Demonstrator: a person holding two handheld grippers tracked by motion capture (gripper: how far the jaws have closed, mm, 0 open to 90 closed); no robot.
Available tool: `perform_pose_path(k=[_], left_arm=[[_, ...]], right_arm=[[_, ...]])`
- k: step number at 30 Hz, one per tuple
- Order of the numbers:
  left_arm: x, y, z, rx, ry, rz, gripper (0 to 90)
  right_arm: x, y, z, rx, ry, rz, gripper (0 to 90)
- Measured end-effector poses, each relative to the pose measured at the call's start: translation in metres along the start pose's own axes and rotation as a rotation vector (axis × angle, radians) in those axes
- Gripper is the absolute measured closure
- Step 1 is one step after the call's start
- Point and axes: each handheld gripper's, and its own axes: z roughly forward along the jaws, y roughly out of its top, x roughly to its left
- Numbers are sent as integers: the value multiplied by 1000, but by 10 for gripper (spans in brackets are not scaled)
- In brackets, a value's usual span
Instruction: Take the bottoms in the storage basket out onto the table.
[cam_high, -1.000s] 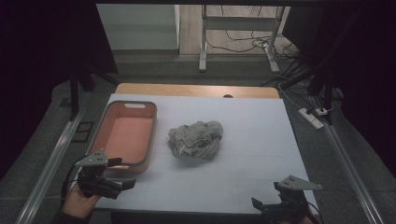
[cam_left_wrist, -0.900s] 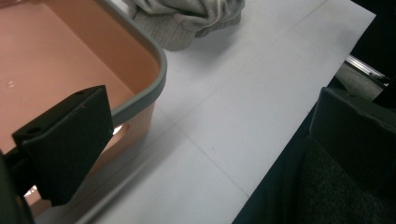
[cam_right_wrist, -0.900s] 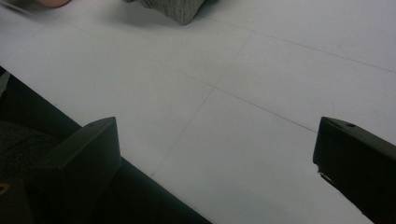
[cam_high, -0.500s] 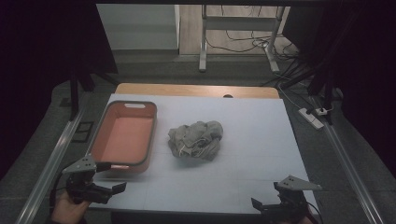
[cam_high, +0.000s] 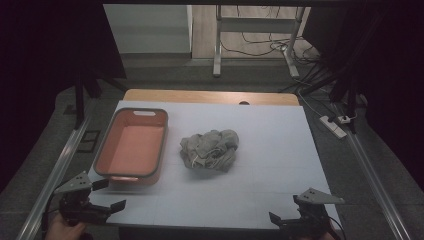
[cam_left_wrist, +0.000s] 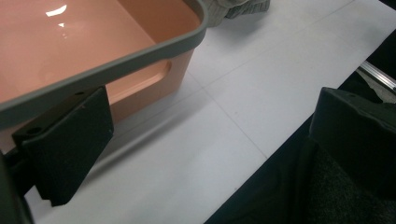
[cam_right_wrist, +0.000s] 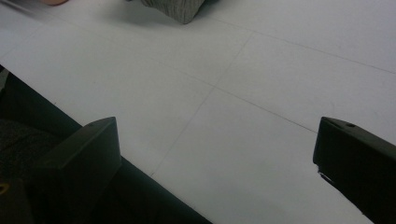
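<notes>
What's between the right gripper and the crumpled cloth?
Nothing. In the high view, only bare white table lies between the right gripper and the crumpled grey cloth. The right gripper view shows the same.

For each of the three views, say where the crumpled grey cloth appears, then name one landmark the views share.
High view: crumpled grey cloth at table centre, right of the orange plastic tub.
Left gripper view: cloth at the top edge, beyond the tub's corner.
Right gripper view: cloth at the top edge.
Shared landmark: white table cover.
</notes>
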Motion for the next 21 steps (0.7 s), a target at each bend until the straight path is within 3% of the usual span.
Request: perform_pose_path(k=[11, 21], left_arm=[[3, -13, -10, -7, 21, -33, 0], [2, -21, -16, 7, 63, -34, 0]], right_arm=[[0, 0, 0, -1, 2, 2, 8], [0, 0, 0, 4, -2, -3, 8]])
